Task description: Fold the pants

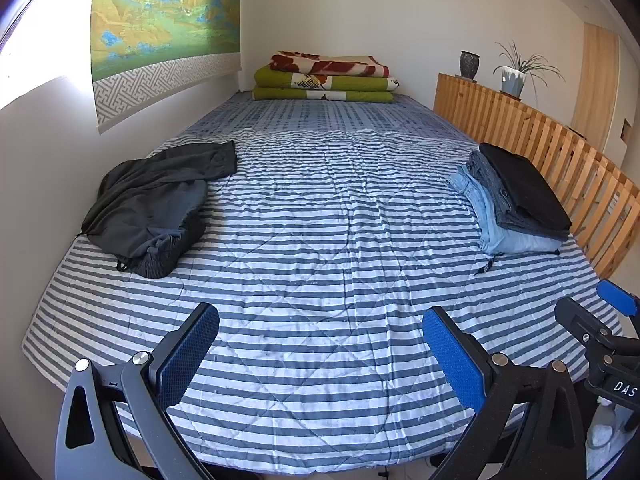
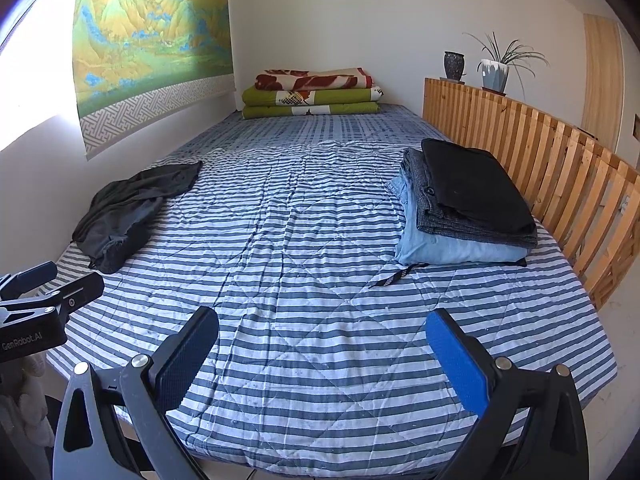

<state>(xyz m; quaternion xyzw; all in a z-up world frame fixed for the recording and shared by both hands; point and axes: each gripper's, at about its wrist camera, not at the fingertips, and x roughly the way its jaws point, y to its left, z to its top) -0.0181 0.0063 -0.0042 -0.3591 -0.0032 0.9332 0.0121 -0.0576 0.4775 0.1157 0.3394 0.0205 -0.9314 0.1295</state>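
A crumpled pair of dark grey pants [image 1: 156, 204] [image 2: 128, 212] lies unfolded at the left side of the striped bed [image 1: 320, 240] [image 2: 304, 248], close to the wall. At the right side sits a stack of folded pants [image 1: 516, 204] [image 2: 464, 204]: black on top, grey tweed under it, light blue denim at the bottom. My left gripper [image 1: 320, 352] hovers open over the bed's near edge, nothing between its blue pads. My right gripper [image 2: 322, 354] is likewise open and empty above the near edge. Each gripper shows at the side of the other's view.
A wooden slatted rail [image 1: 552, 152] [image 2: 560, 168] runs along the bed's right side, with a dark vase [image 2: 454, 65] and a potted plant [image 2: 496, 72] on top. Folded blankets [image 1: 324, 78] [image 2: 312, 94] lie at the far end. A landscape scroll [image 1: 160, 28] hangs on the left wall.
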